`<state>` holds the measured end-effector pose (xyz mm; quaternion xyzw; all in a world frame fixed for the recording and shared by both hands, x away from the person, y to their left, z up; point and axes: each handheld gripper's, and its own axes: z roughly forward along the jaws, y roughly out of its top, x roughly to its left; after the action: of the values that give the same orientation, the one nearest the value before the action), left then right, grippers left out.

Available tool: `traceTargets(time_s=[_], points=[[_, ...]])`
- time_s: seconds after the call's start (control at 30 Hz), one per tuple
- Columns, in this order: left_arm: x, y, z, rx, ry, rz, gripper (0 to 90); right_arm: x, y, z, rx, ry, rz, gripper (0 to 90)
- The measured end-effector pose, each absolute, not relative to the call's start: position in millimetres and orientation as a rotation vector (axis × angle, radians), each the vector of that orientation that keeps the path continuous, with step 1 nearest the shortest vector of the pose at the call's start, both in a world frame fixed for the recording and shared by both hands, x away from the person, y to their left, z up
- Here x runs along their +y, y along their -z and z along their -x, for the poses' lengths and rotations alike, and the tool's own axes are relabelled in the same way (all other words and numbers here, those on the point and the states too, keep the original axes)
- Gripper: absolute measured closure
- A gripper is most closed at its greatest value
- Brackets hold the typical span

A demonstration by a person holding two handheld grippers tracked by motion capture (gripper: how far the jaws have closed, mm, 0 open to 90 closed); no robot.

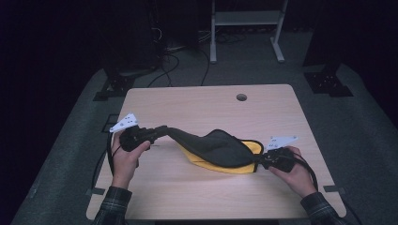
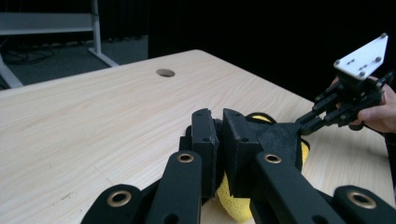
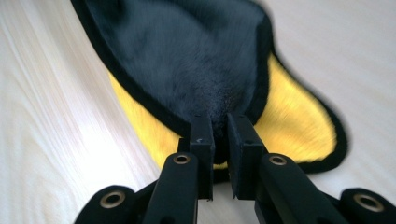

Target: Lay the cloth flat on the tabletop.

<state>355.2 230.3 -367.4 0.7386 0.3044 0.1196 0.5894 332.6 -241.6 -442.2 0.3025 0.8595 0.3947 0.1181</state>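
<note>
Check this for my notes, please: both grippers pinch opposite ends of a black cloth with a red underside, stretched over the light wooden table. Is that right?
The colour is wrong. The underside of the black cloth is yellow, not red, as the right gripper view shows plainly. The rest holds: the left gripper and right gripper pinch its opposite ends over the light wooden table.

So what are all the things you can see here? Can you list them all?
cloth: one, black on one side and yellow on the other, middle of the table, pinched at both ends
table: one, light wood, with a round hole near the far edge
white frame: one, on the floor behind the table
left gripper: one, black, shut on the cloth's left end
right gripper: one, black, shut on the cloth's right end
</note>
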Motion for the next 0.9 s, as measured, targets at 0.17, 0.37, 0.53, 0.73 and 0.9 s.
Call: traceTargets(time_s=[0.17, 0.37, 0.53, 0.73, 0.9], points=[[231.9, 350.5, -347.9, 0.677, -0.308, -1.675, 83.5, -253.1, 404.6, -326.4, 2.38, -1.293, -0.876, 82.1], [238.8, 321.5, -335.2, 0.641, -0.385, -1.583, 83.6, -267.7, 353.2, -319.6, 2.219, -1.404, -0.833, 82.5], [246.6, 301.6, -323.2, 0.631, -0.442, -1.491, 83.6, -276.8, 314.3, -311.2, 2.099, -1.474, -0.787, 82.6], [252.8, 282.4, -300.0, 0.593, -0.476, -1.455, 83.5, -280.6, 285.7, -288.6, 2.036, -1.524, -0.721, 82.6], [255.0, 268.2, -272.6, 0.58, -0.494, -1.461, 83.5, -278.7, 269.2, -261.7, 2.036, -1.529, -0.667, 82.6]])
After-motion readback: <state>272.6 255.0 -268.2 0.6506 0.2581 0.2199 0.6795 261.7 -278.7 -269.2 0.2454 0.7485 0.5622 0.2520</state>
